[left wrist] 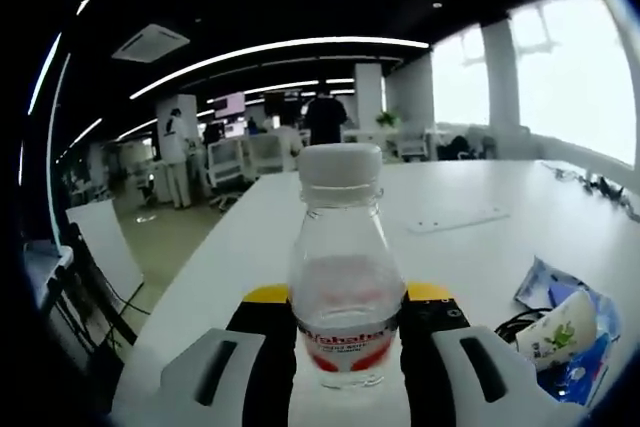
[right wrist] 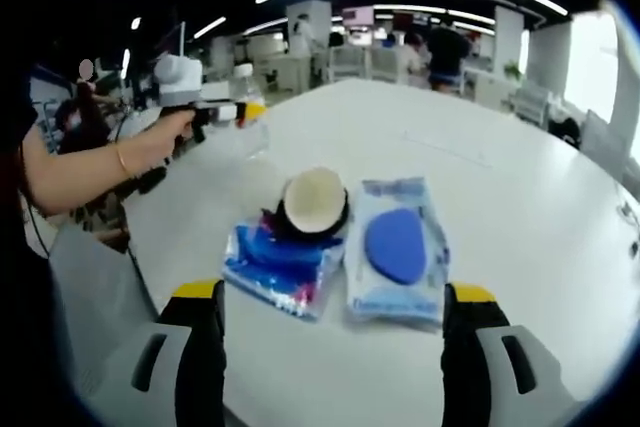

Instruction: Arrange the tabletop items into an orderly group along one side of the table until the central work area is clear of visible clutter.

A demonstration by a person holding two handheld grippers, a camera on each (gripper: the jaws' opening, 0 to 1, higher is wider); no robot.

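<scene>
A clear water bottle (left wrist: 345, 277) with a white cap and red label stands upright between my left gripper's (left wrist: 345, 342) jaws, which are shut on its lower body. In the right gripper view the left gripper (right wrist: 222, 112), held in a person's hand, grips the bottle (right wrist: 250, 112) near the far left table edge. My right gripper (right wrist: 335, 342) is open wide just above the white table (right wrist: 520, 197). Ahead of it lie a crumpled blue packet (right wrist: 280, 265), a paper cup (right wrist: 315, 202) on its side, and a wipes packet (right wrist: 398, 247) with a blue oval.
To the right of the bottle I see the blue packet (left wrist: 590, 347), the paper cup (left wrist: 555, 332) and a black cable (left wrist: 510, 325). A flat white strip (left wrist: 455, 219) lies further along the table, with cables (left wrist: 600, 187) at the far right. The table edge (left wrist: 215, 257) drops off on the left.
</scene>
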